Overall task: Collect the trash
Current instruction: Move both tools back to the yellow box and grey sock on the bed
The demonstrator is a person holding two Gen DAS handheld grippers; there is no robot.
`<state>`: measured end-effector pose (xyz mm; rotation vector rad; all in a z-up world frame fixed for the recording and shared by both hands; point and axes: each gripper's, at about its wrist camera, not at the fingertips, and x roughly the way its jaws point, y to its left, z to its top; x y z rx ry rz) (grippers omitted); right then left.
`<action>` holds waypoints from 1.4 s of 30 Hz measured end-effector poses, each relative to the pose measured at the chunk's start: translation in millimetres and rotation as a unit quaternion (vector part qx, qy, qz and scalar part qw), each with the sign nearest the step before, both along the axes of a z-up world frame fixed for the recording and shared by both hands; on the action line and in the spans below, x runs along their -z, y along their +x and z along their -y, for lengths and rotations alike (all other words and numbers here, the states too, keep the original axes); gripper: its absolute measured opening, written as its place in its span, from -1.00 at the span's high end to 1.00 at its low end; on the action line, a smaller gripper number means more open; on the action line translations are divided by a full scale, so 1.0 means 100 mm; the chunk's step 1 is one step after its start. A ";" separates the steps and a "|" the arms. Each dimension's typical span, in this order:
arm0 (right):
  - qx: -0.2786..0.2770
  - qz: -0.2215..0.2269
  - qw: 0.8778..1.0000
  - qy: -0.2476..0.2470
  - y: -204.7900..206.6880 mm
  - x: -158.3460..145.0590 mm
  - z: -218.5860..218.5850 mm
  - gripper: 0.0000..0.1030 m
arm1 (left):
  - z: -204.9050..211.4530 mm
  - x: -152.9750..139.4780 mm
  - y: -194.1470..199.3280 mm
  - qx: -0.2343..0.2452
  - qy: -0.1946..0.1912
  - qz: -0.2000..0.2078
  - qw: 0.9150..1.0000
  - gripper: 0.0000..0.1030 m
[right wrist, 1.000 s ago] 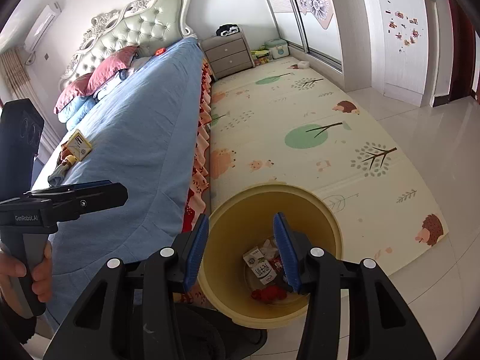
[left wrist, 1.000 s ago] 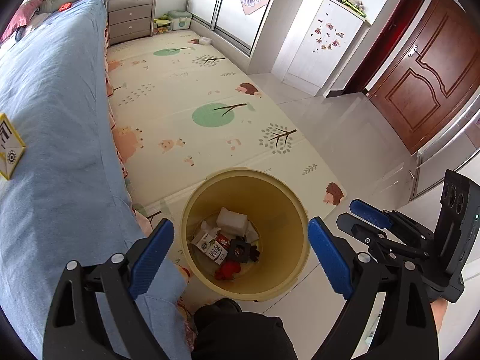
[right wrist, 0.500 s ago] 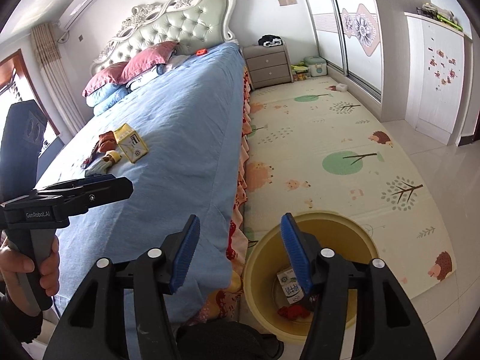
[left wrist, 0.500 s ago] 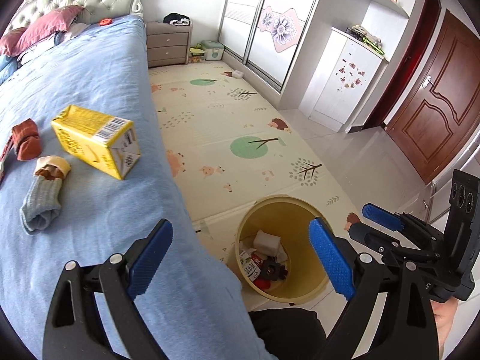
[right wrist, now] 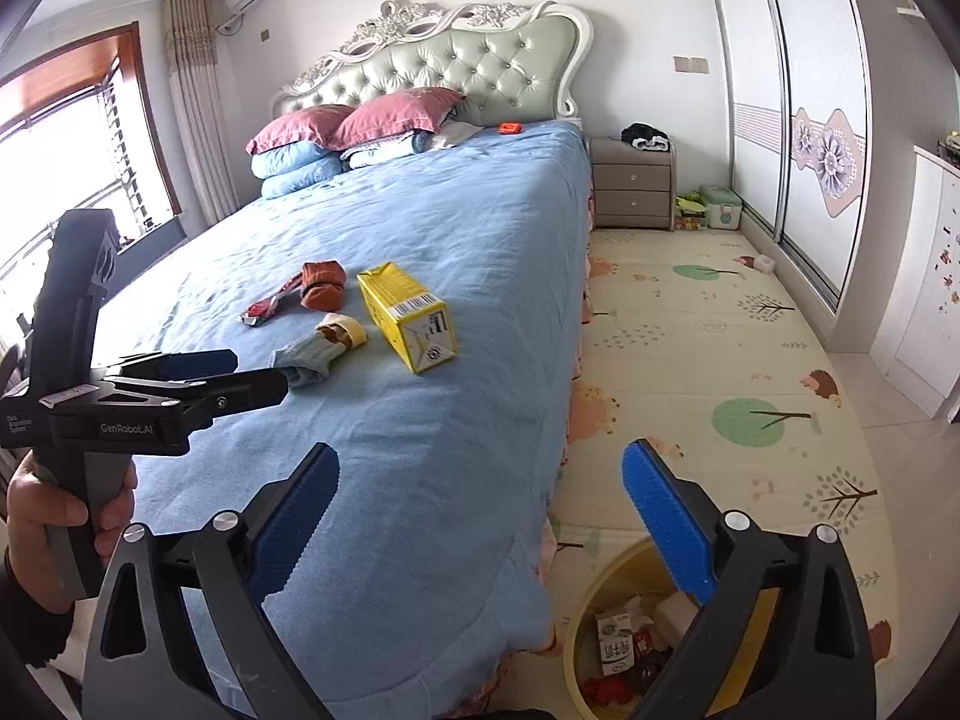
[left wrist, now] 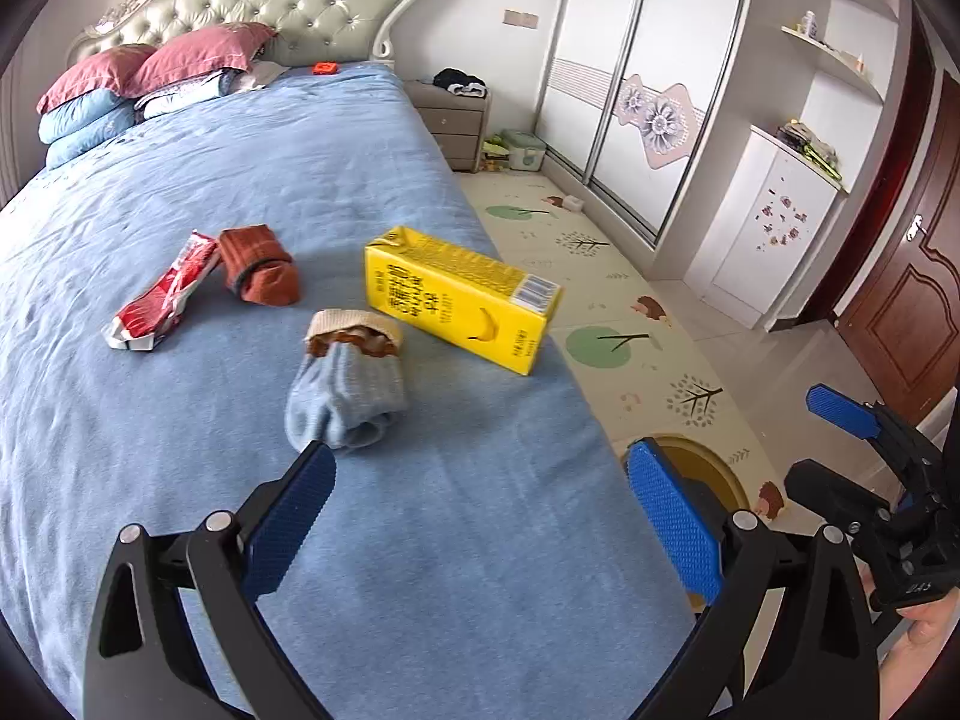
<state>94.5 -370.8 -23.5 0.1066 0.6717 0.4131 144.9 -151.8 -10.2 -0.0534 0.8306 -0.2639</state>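
A yellow drink carton (left wrist: 456, 300) (right wrist: 408, 318) lies on its side on the blue bed (left wrist: 270, 180). Left of it lie a red wrapper (left wrist: 162, 294) (right wrist: 270, 306) and a rolled orange-brown sock (left wrist: 258, 267); a grey-blue sock (left wrist: 348, 390) (right wrist: 312, 354) lies in front. My left gripper (left wrist: 480, 468) hovers over the bed just short of that sock, its jaws opening, nothing between them. My right gripper (right wrist: 480, 462) hangs over the bed's edge, jaws opening and empty. On the floor below stands the yellow bin (right wrist: 606, 567) with several bits of trash inside.
Pillows (right wrist: 360, 126) and a tufted headboard (right wrist: 468, 66) close the far end of the bed. A grey nightstand (right wrist: 630, 180) and sliding wardrobe doors (right wrist: 798, 138) border the patterned play mat (right wrist: 690, 330). A brown door (left wrist: 906, 312) stands at the right.
Both grippers rose and swung from over the bin toward the bed, so the carton, socks and wrapper came into view. The right jaws spread from narrow to wide.
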 end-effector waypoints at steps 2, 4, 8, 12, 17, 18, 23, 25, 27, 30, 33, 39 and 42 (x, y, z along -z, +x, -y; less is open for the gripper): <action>-0.009 0.016 1.000 0.009 0.01 -0.05 -0.08 -0.82 | -0.15 0.01 0.01 -0.011 -0.002 -0.001 1.000 -0.90; -0.008 0.031 0.999 0.010 0.03 -0.08 -0.15 -0.82 | -0.30 0.01 0.01 -0.022 -0.001 -0.001 1.000 -0.90; -0.005 0.051 0.999 -0.017 0.06 -0.09 -0.34 -0.84 | -0.47 0.04 0.03 -0.037 -0.002 -0.003 0.999 -0.90; -0.009 0.061 0.997 -0.045 0.08 -0.06 -0.49 -0.84 | -0.52 0.08 0.06 -0.040 0.000 -0.007 0.999 -0.90; -0.009 0.077 0.995 -0.055 0.10 0.01 -0.55 -0.84 | -0.49 0.12 0.09 -0.040 0.008 -0.005 0.999 -0.90; -0.009 0.082 0.995 -0.054 0.10 0.02 -0.56 -0.84 | -0.48 0.14 0.10 -0.039 0.011 -0.006 0.999 -0.90; -0.025 0.092 0.994 -0.046 0.11 0.08 -0.56 -0.84 | -0.42 0.19 0.17 -0.039 0.015 -0.012 0.999 -0.90; -0.036 0.088 0.994 -0.046 0.14 0.11 -0.56 -0.84 | -0.39 0.21 0.21 -0.038 0.015 -0.011 0.999 -0.90; -0.045 0.081 0.994 -0.051 0.18 0.14 -0.58 -0.84 | -0.35 0.24 0.26 -0.035 0.020 -0.012 0.999 -0.90; -0.051 0.065 0.995 -0.047 0.27 0.19 -0.55 -0.84 | -0.28 0.28 0.36 -0.033 0.024 -0.018 0.999 -0.90; -0.052 0.051 0.997 -0.036 0.37 0.23 -0.49 -0.84 | -0.24 0.30 0.47 -0.035 0.026 -0.020 0.999 -0.90; -0.060 0.045 0.997 -0.024 0.48 0.28 -0.43 -0.84 | -0.22 0.41 0.71 -0.048 0.030 -0.036 0.998 -0.90; -0.065 0.051 0.996 -0.025 0.51 0.30 -0.42 -0.84 | -0.22 0.47 0.80 -0.053 0.026 -0.047 0.997 -0.85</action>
